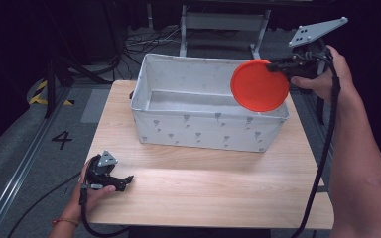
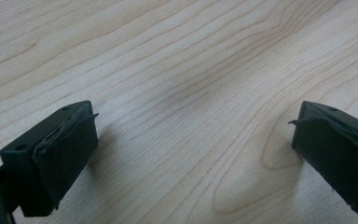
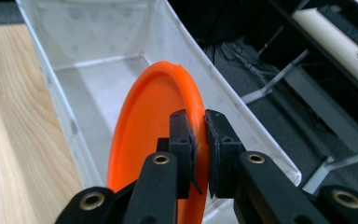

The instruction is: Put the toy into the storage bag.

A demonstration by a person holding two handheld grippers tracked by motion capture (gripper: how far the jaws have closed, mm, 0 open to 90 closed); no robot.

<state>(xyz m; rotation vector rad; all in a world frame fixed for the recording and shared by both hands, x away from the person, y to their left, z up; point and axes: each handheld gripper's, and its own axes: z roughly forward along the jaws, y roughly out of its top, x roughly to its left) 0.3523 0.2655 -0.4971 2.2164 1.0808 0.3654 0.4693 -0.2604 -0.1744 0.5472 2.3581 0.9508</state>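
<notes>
Resting at the near left corner of the surface (image 1: 218, 193), the left gripper (image 1: 124, 181) lies low with its jaws spread wide and nothing between them, bare wood grain showing in the gap in the left gripper view. Farther back, the white fabric bin (image 1: 208, 131) sits across the far half of the surface, its long side facing the person, and its floor looks empty where it can be seen. Above the bin's far right corner, the right gripper (image 1: 278, 64) holds the orange disc (image 1: 259, 85), jaws pinched on its rim, the disc tilted on edge and hanging over the bin's open top. Judging from this, the pick-up is done and the carry nearly so; what seems left is lowering or releasing the disc inside the bin.
</notes>
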